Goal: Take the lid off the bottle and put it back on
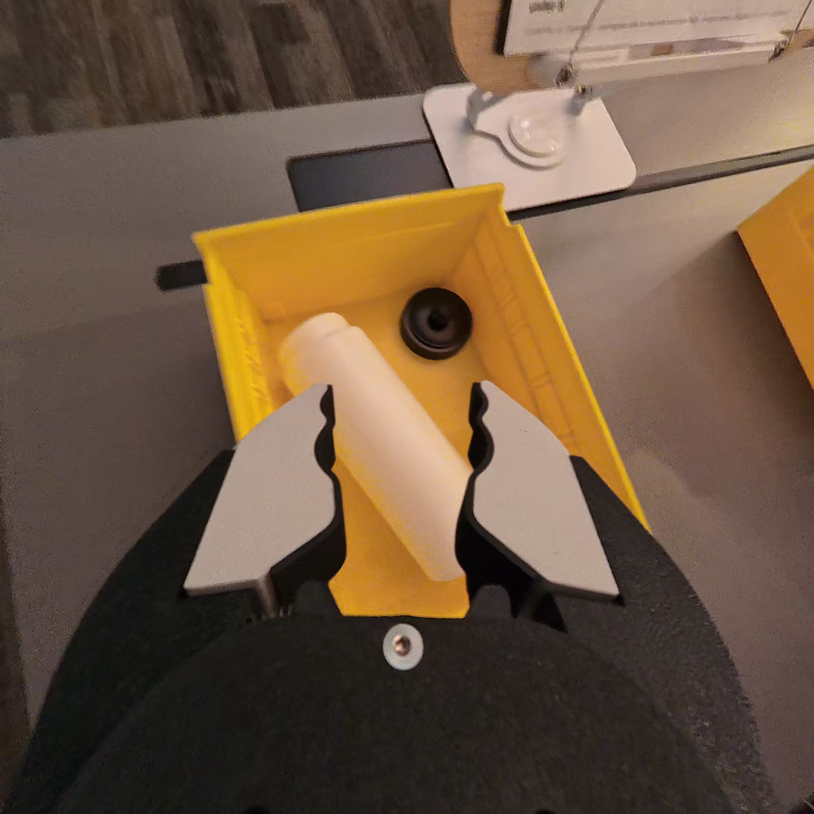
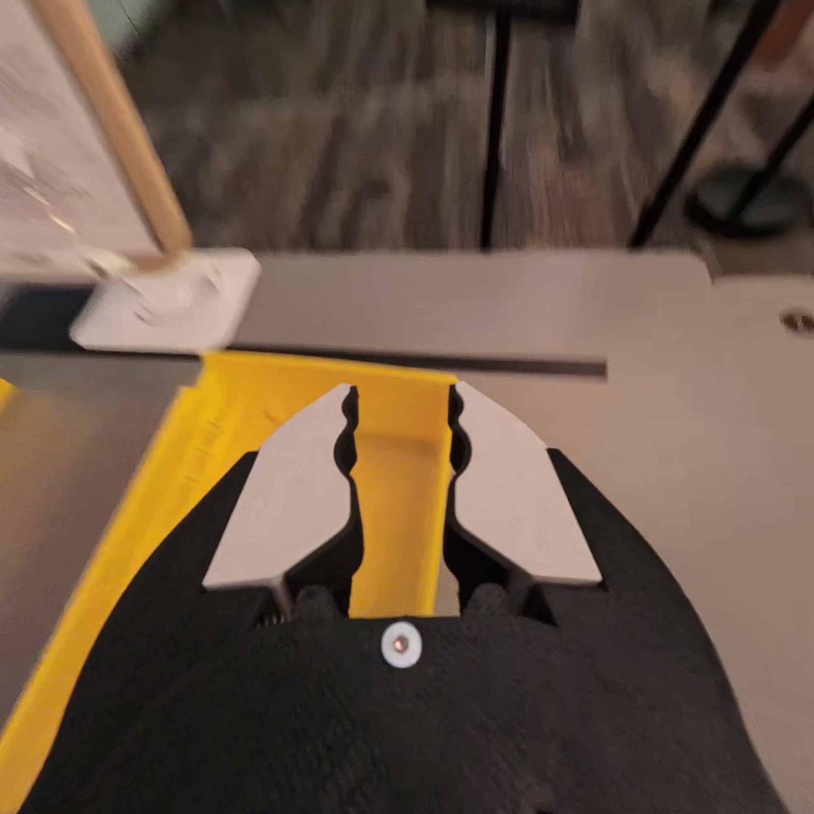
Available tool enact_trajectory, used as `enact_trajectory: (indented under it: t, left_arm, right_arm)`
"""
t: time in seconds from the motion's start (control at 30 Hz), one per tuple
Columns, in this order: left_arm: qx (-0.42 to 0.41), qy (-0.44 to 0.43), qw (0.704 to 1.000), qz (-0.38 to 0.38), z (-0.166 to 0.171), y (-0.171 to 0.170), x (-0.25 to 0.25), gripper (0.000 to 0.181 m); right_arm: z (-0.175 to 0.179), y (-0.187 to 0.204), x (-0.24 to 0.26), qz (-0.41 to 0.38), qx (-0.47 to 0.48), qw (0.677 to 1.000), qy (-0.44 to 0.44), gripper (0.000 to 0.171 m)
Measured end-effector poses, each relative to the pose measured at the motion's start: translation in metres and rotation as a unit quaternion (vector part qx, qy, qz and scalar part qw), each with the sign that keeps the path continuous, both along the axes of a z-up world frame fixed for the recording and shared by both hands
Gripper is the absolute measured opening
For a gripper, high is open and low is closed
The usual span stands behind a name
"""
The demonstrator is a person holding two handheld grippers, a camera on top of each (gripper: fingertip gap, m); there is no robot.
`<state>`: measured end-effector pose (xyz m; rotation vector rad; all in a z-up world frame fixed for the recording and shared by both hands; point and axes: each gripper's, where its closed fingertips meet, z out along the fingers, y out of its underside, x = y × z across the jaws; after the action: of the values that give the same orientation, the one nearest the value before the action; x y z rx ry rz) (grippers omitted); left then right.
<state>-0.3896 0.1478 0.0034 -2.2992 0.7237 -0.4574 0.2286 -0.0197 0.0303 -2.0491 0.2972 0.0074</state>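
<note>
Black and grey, the left tongs [image 1: 401,387] are closest to us, spread wide and holding nothing. They hang over a yellow tray [image 1: 348,216] on the grey tabletop [image 1: 110,211]. Right between their two tips lies the cream bottle [image 1: 379,436], flat on its side on the tray floor. Its long way runs slanted: the neck end points away from the tongs and to their left, and the flat bottom end sits close by their right finger [image 1: 528,489]. The black lid [image 1: 436,323] is off. It sits open side up just past the right tip, near the bottle but not touching it. The right tongs [image 2: 403,387] are spread too, with nothing in them, over a second yellow tray [image 2: 308,374] that looks empty where it shows. What could go wrong? The bottle is round and lies crooked to the left tongs, so I think a squeeze could make it roll or spin away. A slanted bottle would also make putting the lid on hard. Beyond both trays stands a white stand [image 1: 533,145].
</note>
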Motion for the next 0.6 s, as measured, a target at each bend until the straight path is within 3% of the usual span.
enact_trajectory:
  t: [0.1, 0.17, 0.27, 0.43, 0.47, 0.6]
  left_arm:
    - [-0.066, 0.072, 0.995, 0.021, -0.028, -0.001, -0.001, 0.067]
    - [-0.101, 0.109, 0.988, 0.052, -0.045, 0.003, -0.010, 0.069]
    - [-0.172, 0.096, 0.977, 0.078, -0.064, 0.001, -0.008, 0.074]
    - [-0.248, 0.135, 0.953, 0.107, -0.100, -0.001, -0.006, 0.076]
    - [-0.261, 0.132, 0.950, 0.112, -0.105, -0.001, -0.004, 0.087]
    - [-0.347, 0.084, 0.926, 0.120, -0.127, -0.009, 0.012, 0.084]
  right_arm:
    - [0.047, 0.005, -0.038, 0.047, 0.147, 0.988, 0.003, 0.060]
    - [0.060, 0.006, -0.057, 0.069, 0.188, 0.980, -0.002, 0.063]
    - [0.061, 0.015, -0.074, 0.099, 0.189, 0.977, -0.006, 0.063]
    - [0.038, 0.029, -0.101, 0.171, 0.158, 0.971, 0.061, 0.062]
    - [0.034, 0.031, -0.105, 0.182, 0.154, 0.968, 0.076, 0.062]
    - [0.024, 0.036, -0.119, 0.218, 0.142, 0.959, 0.116, 0.059]
